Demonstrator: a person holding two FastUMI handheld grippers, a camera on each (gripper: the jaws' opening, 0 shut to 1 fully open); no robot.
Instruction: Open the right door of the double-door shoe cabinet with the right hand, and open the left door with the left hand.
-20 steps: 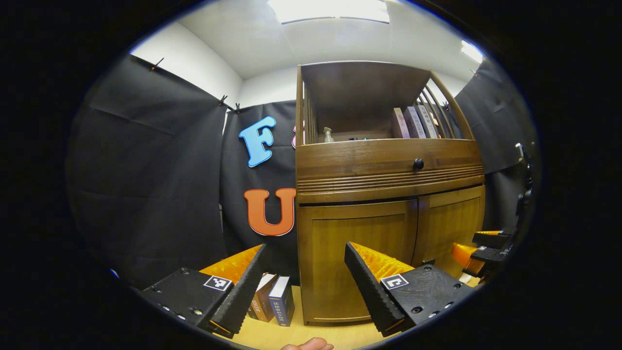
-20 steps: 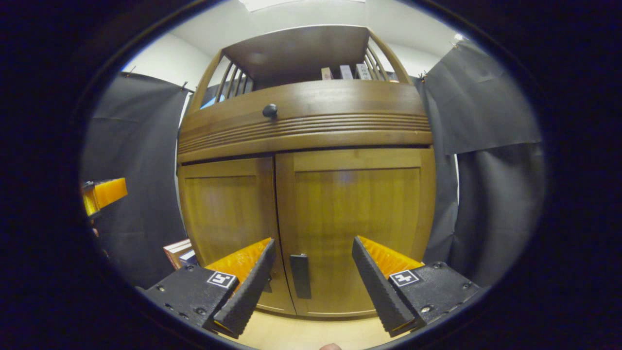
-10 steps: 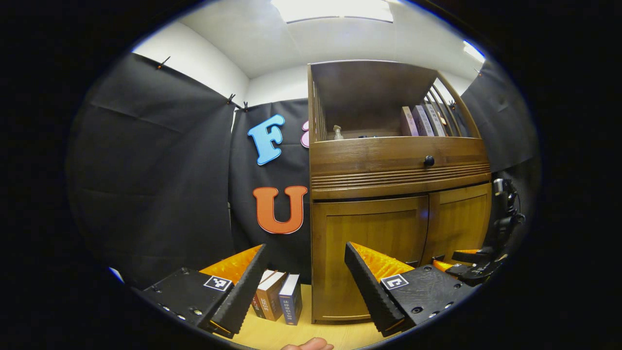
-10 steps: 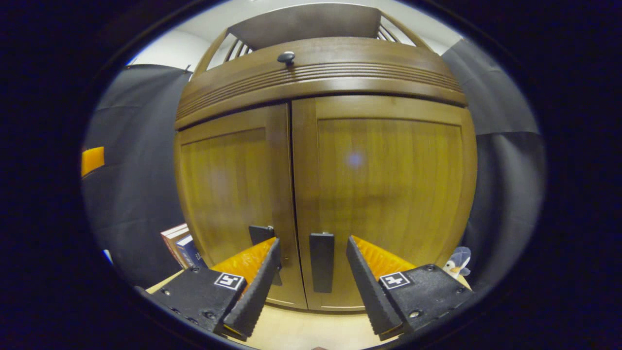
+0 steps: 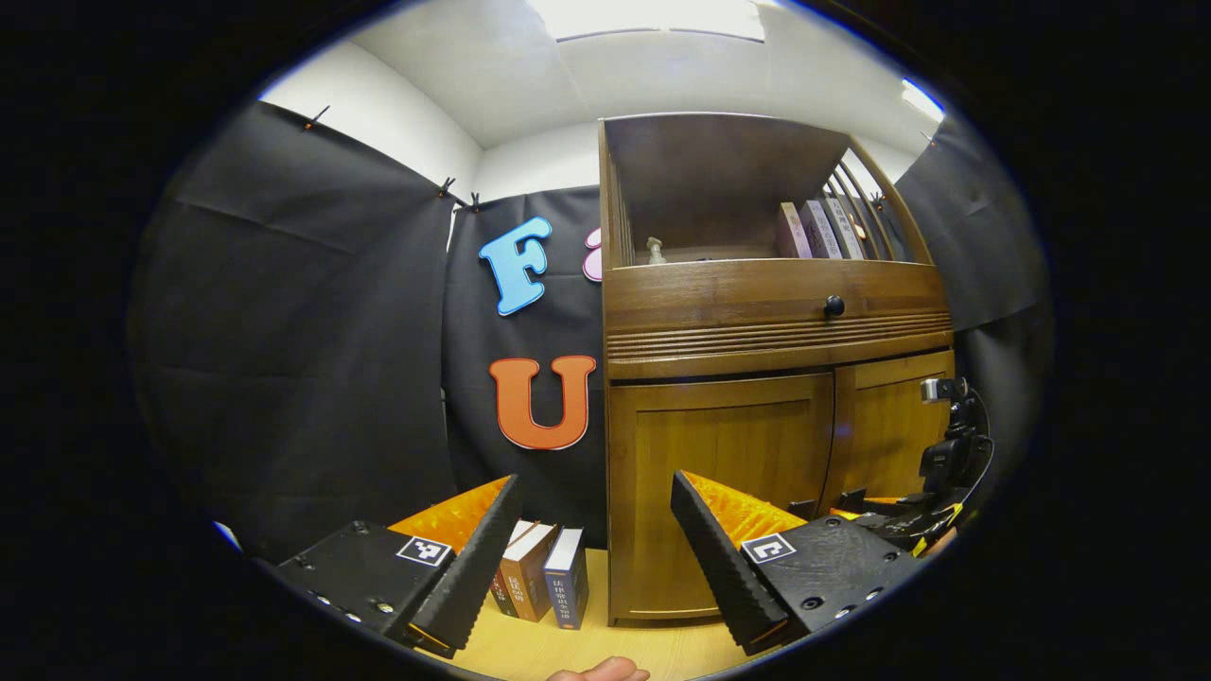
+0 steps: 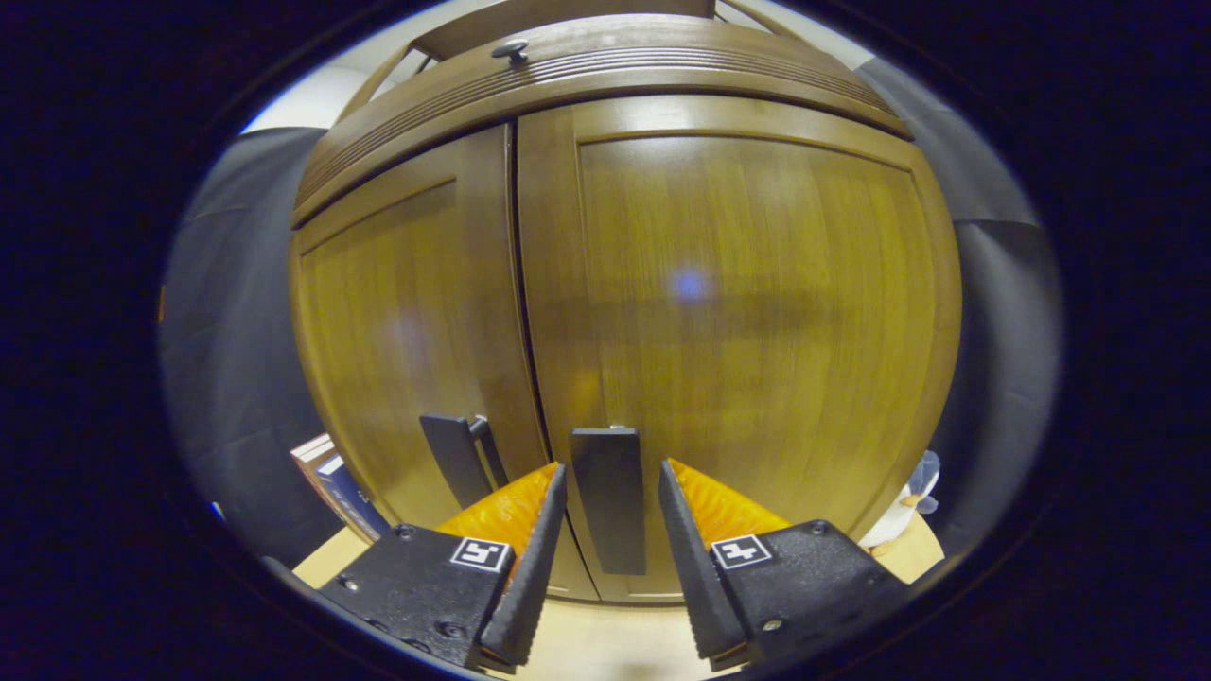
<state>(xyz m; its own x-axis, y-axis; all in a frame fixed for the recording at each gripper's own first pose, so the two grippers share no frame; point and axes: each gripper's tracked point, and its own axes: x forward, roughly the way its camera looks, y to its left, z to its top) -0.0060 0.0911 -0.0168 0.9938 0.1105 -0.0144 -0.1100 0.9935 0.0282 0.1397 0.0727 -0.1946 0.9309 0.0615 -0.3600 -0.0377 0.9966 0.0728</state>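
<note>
Having advanced since 0.5 s ago, the right gripper now brackets the right door handle, fingers apart and not yet clamped; both doors remain closed, the left gripper waits open, so closing and pulling follows.

Books stand left of the cabinet; right tongs straddle the right door's handle

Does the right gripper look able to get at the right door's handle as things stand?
Probably yes. The right gripper is open with the right door's handle standing between its fingers, nothing else in the gap. The fingers do not seem to press on it yet, and the right door looks closed.
</note>
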